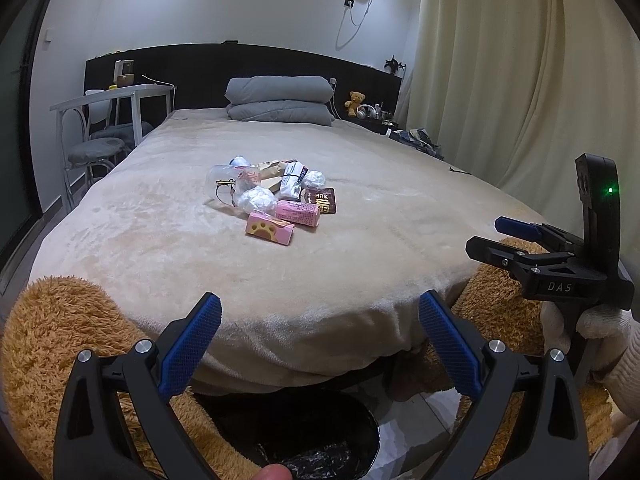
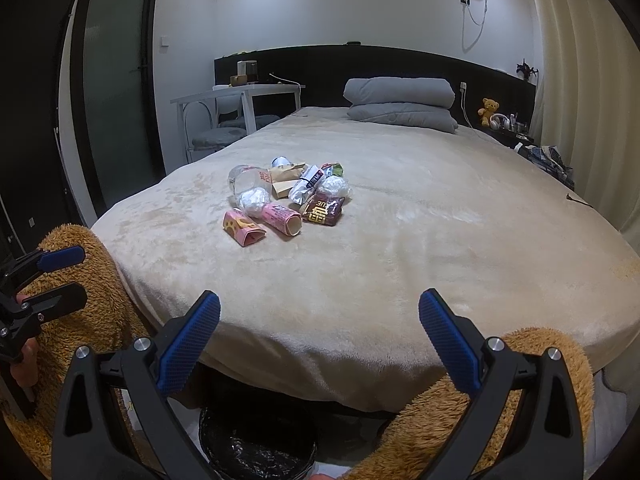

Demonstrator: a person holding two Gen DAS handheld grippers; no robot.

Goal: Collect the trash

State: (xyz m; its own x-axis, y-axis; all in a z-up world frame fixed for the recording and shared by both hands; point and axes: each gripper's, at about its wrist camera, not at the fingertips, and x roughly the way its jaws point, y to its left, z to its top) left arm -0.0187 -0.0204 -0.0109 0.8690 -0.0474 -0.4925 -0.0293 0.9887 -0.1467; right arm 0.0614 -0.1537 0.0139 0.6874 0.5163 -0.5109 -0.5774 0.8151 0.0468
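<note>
In the left wrist view, our left gripper (image 1: 320,328) has its blue-padded fingers (image 1: 191,344) spread wide with nothing between them, held at the foot of the bed (image 1: 360,240), well apart from the trash pile (image 1: 272,196) that sits near the middle of the beige blanket. Below the fingers we see the bin (image 1: 320,448), lined with a black bag; it looks empty as far as we can tell, though most of it is cut off. So we judge the task barely begun: every piece we can see is on the bed. At the front of the pile lies a pink carton with a paw print (image 1: 270,232), a second pink carton (image 1: 298,212) just behind it, a dark brown packet (image 1: 322,202), crumpled white wads and a clear bottle (image 1: 224,180). To the right is our right gripper (image 1: 504,240), marked "DAS" on its body, green light on. In the right wrist view, the right gripper (image 2: 320,328) is likewise fully parted and empty, the pile (image 2: 288,196) far ahead and left of centre. The brown packet (image 2: 322,210) shows the letters "UE" above large characters we cannot read; the bottle's (image 2: 250,180) red label is too blurred. At left, the left gripper (image 2: 60,276) shows its fingers apart.
</note>
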